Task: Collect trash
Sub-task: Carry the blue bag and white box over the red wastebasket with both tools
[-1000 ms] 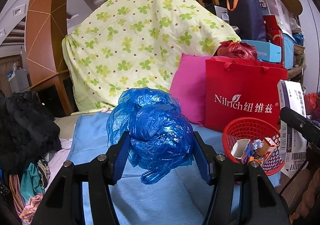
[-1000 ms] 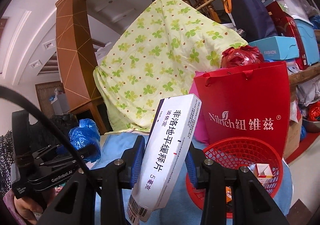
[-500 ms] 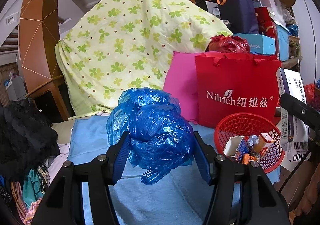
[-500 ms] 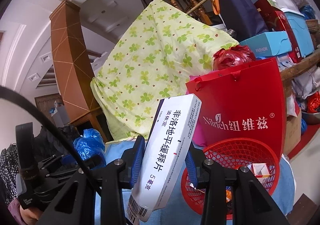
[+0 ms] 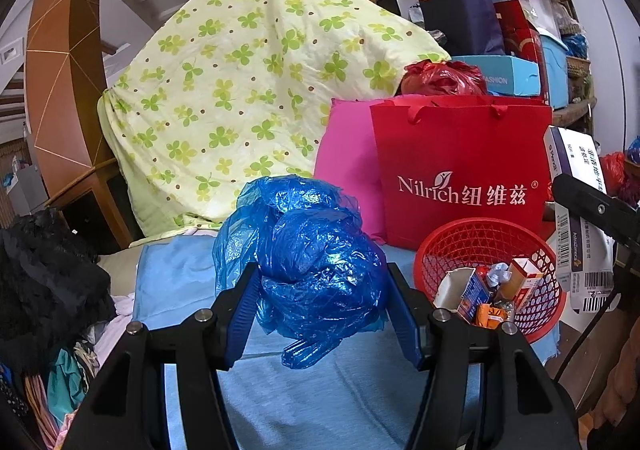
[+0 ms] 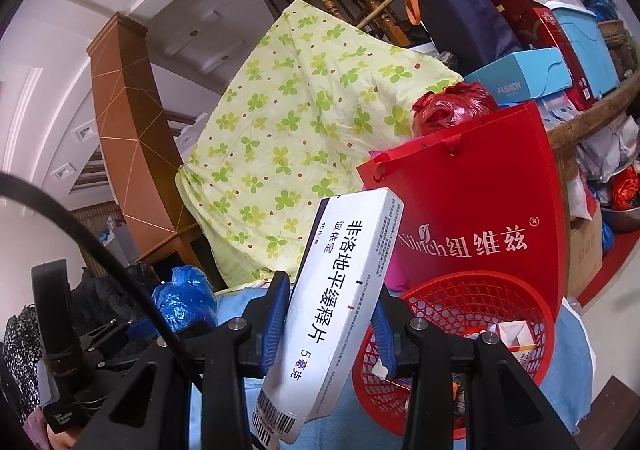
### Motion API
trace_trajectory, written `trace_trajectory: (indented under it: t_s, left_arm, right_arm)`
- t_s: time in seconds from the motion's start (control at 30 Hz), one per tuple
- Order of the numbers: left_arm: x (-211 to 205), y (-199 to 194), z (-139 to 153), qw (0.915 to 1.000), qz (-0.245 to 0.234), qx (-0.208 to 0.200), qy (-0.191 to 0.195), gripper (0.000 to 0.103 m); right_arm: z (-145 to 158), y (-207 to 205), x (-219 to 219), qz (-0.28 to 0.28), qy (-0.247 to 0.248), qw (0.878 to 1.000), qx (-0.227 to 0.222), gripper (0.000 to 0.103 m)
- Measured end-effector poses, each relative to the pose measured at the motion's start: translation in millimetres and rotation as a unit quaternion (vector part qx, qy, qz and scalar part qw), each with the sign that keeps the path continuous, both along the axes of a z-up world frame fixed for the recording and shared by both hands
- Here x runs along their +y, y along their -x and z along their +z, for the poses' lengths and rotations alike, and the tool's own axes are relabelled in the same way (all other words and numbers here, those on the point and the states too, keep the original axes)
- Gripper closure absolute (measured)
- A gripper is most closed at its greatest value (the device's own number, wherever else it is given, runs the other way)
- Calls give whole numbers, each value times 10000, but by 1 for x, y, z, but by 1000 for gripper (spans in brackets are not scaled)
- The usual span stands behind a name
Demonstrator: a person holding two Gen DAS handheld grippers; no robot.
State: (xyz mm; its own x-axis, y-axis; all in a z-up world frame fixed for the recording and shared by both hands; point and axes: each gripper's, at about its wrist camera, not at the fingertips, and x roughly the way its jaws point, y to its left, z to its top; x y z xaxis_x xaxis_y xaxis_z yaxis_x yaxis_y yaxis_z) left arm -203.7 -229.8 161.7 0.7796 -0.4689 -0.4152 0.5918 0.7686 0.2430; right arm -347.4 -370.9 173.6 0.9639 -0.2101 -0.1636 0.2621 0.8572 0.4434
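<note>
My left gripper (image 5: 320, 298) is shut on a crumpled blue plastic bag (image 5: 308, 250) and holds it above the light blue cloth (image 5: 304, 402). My right gripper (image 6: 332, 314) is shut on a long white medicine box (image 6: 340, 302) with Chinese print, held tilted, left of and above the basket. The red mesh basket (image 5: 456, 246) stands at the right on the cloth, with small cartons and wrappers (image 5: 488, 290) inside. It also shows in the right wrist view (image 6: 460, 294). In the left wrist view the medicine box (image 5: 576, 169) and right gripper are at the far right edge.
A red Nilrich paper bag (image 5: 460, 169) and a pink cushion (image 5: 344, 169) stand right behind the basket. A clover-print quilt (image 5: 248, 69) drapes over the back. Dark clothes (image 5: 44, 274) pile at the left. Boxes and bags (image 5: 504, 29) stack at the back right.
Both grippers have drifted a little toward the basket with their loads; the basket sits closer and lower in both views. Both grips are unchanged.
</note>
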Motion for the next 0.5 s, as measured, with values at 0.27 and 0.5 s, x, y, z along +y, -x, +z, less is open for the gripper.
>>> trace_trajectory:
  t_s: [0.27, 0.5]
  left_arm:
    - [-14, 0, -4, 9999, -114, 41, -90, 41]
    - [-27, 0, -8, 9996, -198, 39, -201, 41]
  right_arm:
    - [-4, 4, -13, -86, -145, 9999, -25, 60]
    - [-11, 5, -27, -186, -304, 9994, -20, 60]
